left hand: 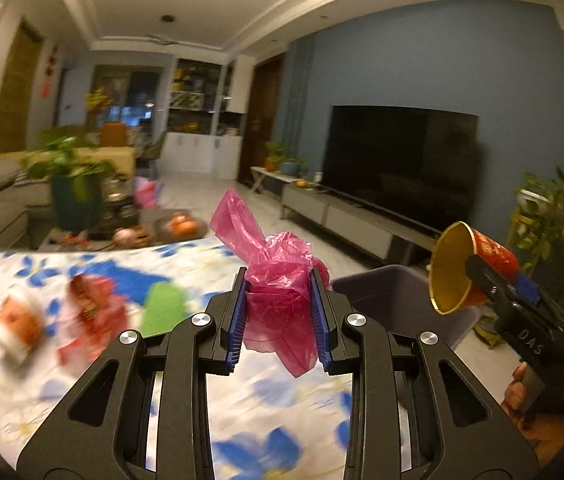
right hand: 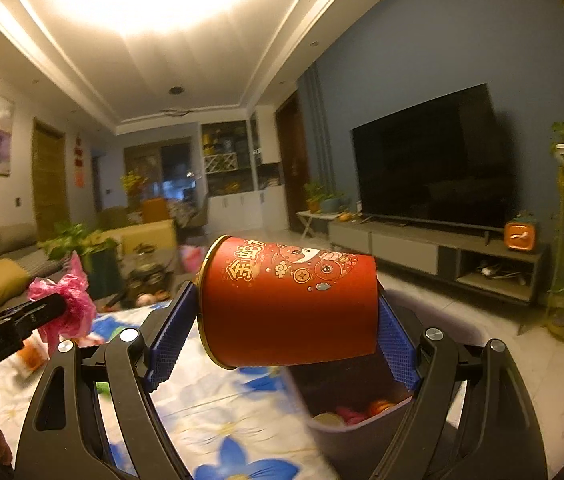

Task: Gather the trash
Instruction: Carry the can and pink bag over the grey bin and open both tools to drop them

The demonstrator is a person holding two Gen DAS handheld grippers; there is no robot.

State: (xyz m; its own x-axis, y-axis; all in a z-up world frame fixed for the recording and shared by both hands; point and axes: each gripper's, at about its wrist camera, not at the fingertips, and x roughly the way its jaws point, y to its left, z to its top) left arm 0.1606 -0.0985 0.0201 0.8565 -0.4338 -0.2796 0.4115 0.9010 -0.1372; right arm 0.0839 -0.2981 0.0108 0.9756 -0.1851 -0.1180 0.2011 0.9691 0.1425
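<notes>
Living room with blue wall and dark flat television (right hand: 430, 160). Left gripper (left hand: 279, 312) pinching crumpled pink plastic bag (left hand: 278, 280), held above white bench cloth with blue flowers (left hand: 282, 396). Right gripper (right hand: 282, 312) spread wide, clamping red paper cup with gold rim (right hand: 290, 304) on its side between blue pads; gold Chinese characters and cartoon print on cup wall. "DAS" legible on right gripper body. Grey plastic bin (right hand: 362, 432) just below cup, scraps inside. Blurred red and orange wrappers (left hand: 86, 308) on bench.
</notes>
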